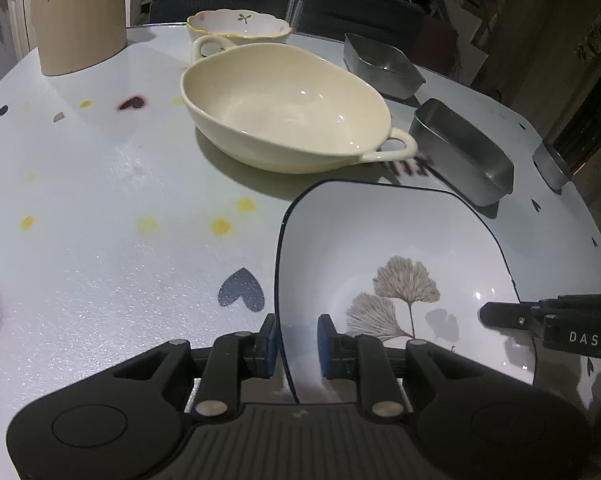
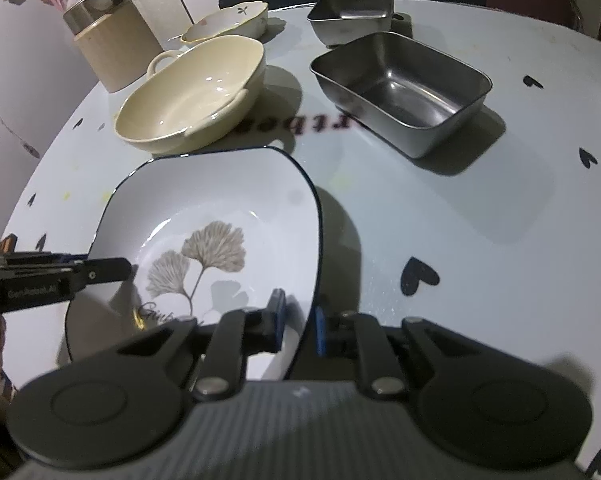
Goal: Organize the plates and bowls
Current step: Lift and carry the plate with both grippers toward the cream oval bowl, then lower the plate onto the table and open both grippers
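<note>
Left gripper (image 1: 296, 346) straddles the left rim of the square white plate (image 1: 400, 248), blue pads either side of the edge with a small gap on the inner side; looks like it is closing on the rim, not fully clamped. Right gripper (image 2: 298, 320) does the same on the opposite rim, pads narrow around it. Plate sits near the front of the bench (image 1: 100, 184), apparently resting on it or just lifted; can't tell which.

Step in hand, I'd judge: two-handed pickup of the plate. Cream two-handled bowl (image 1: 284, 108) is just behind it, scalloped bowl (image 1: 240, 26) further back, two steel trays (image 2: 400, 88) to the right.

Next move calls for both sides firm, a level lift, and clearing the cream bowl's near handle.
</note>
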Demonstrator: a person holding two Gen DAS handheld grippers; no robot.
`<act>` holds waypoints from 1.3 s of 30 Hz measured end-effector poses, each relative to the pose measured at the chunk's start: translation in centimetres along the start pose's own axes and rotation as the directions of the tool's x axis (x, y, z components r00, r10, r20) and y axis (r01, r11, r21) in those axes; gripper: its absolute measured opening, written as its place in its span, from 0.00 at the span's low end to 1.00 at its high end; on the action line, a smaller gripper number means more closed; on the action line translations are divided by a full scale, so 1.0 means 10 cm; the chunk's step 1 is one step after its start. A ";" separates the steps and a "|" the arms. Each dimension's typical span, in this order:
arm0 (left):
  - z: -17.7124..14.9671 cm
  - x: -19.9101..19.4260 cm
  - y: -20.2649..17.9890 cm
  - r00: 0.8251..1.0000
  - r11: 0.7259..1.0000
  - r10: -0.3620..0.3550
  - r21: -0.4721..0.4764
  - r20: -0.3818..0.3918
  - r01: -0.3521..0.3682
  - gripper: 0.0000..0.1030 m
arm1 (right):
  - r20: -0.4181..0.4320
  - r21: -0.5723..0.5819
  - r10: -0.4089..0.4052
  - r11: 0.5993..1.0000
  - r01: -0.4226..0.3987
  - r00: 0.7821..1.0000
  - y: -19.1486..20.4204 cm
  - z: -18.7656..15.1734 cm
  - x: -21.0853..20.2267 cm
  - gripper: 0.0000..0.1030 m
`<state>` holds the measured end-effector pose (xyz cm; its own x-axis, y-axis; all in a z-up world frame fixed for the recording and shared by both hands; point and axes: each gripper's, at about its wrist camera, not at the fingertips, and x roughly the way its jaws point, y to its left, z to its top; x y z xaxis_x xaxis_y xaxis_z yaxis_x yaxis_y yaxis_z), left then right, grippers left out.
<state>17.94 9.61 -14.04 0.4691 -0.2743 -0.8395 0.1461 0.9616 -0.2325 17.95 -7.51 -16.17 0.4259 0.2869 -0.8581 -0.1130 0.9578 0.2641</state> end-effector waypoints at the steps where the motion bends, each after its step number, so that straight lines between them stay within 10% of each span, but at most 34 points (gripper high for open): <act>1: 0.00 0.00 0.00 1.000 1.000 -0.002 -0.002 -0.001 0.002 0.21 | -0.001 0.006 0.005 1.000 -0.005 1.000 -0.01 0.00 0.00 0.17; 11: 0.01 0.00 0.01 1.000 1.000 -0.021 0.006 -0.021 0.021 0.27 | -0.009 0.016 0.028 0.999 -0.028 1.000 -0.06 0.00 0.00 0.19; 24: 0.01 -0.11 -0.09 0.997 0.996 -0.077 0.043 0.002 0.077 0.97 | 0.022 0.024 0.055 0.998 -0.055 0.998 -0.13 -0.03 -0.16 0.69; 30: 0.05 -0.19 -0.05 0.997 0.997 -0.071 0.018 0.029 0.071 1.00 | 0.079 0.002 0.094 0.996 -0.095 0.992 -0.16 -0.05 -0.31 1.00; 39: 0.16 -0.40 -0.07 0.995 0.998 -0.066 0.005 0.071 0.066 1.00 | 0.182 -0.011 0.119 0.993 -0.119 0.976 -0.23 -0.06 -0.61 1.00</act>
<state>17.37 9.95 -9.76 0.5194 -0.3372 -0.7852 0.1809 0.9414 -0.2846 15.04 -11.40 -11.85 0.5655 0.3908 -0.7263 -0.1722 0.9172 0.3593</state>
